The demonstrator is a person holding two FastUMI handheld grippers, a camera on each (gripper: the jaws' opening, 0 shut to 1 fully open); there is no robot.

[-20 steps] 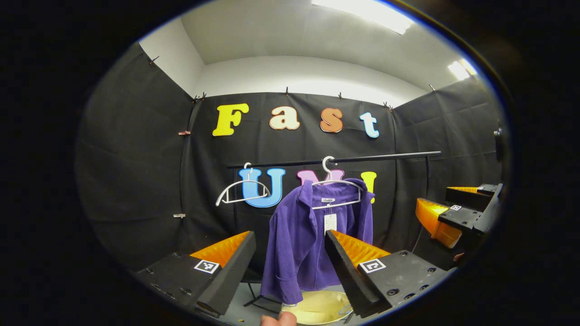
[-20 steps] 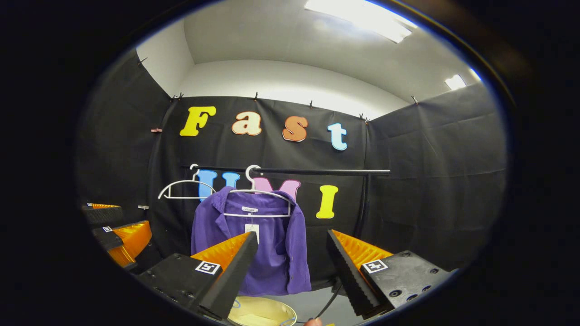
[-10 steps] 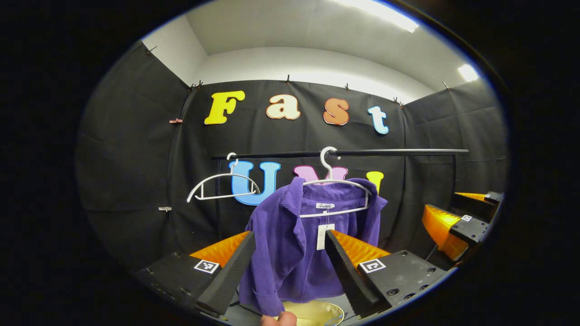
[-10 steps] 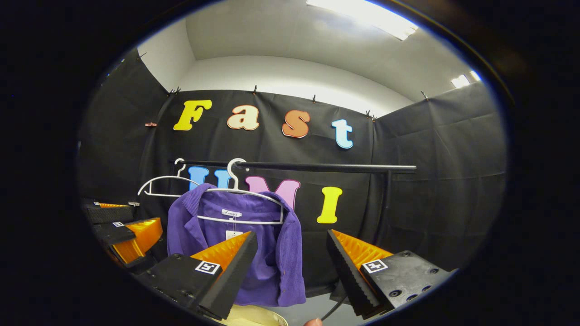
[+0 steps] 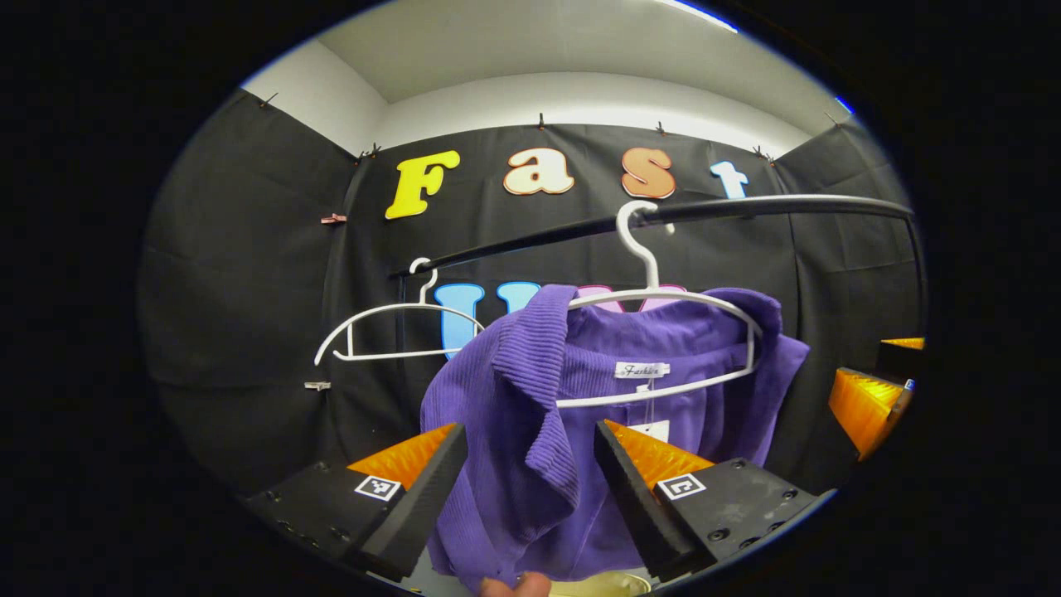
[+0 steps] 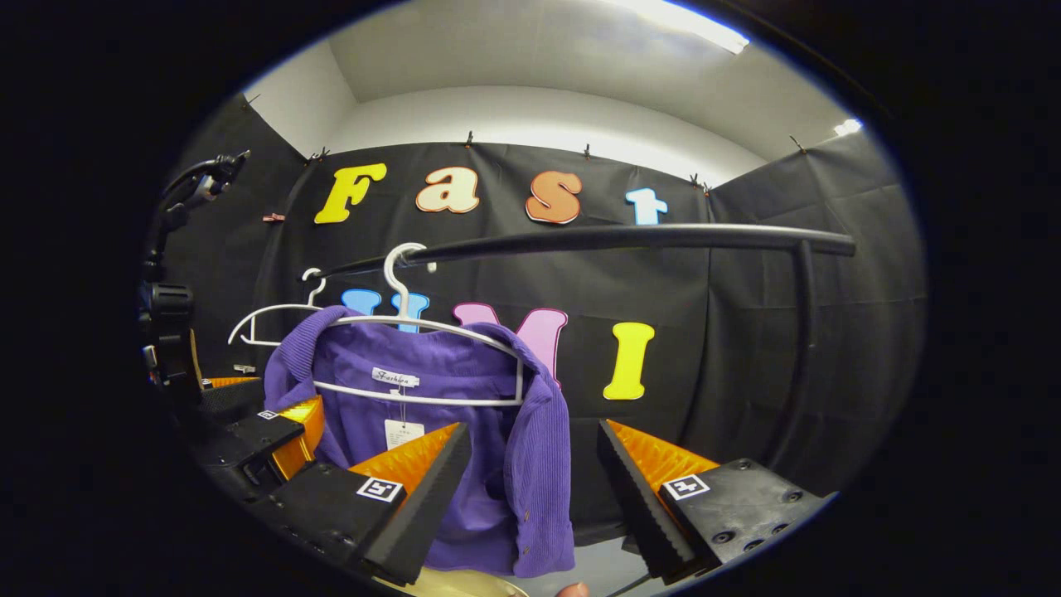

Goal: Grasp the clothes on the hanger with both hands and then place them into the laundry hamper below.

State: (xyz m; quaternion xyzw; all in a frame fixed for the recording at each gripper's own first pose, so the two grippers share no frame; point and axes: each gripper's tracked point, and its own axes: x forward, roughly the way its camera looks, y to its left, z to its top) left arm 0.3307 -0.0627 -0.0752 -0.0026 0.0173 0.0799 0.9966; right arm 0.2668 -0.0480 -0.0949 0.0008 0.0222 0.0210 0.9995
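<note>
The black rail [image 5: 746,209] carries 2 white hangers so the purple shirt [image 5: 530,431] hangs above the hamper [image 6: 464,585]. I hold my left gripper [image 5: 524,489] and right gripper [image 6: 530,489] spread wide, flanking its 2 front edges, touching nothing yet.

black rail [image 6: 630,239], two white hangers [image 6: 414,332] hooked on it, one bare
</note>
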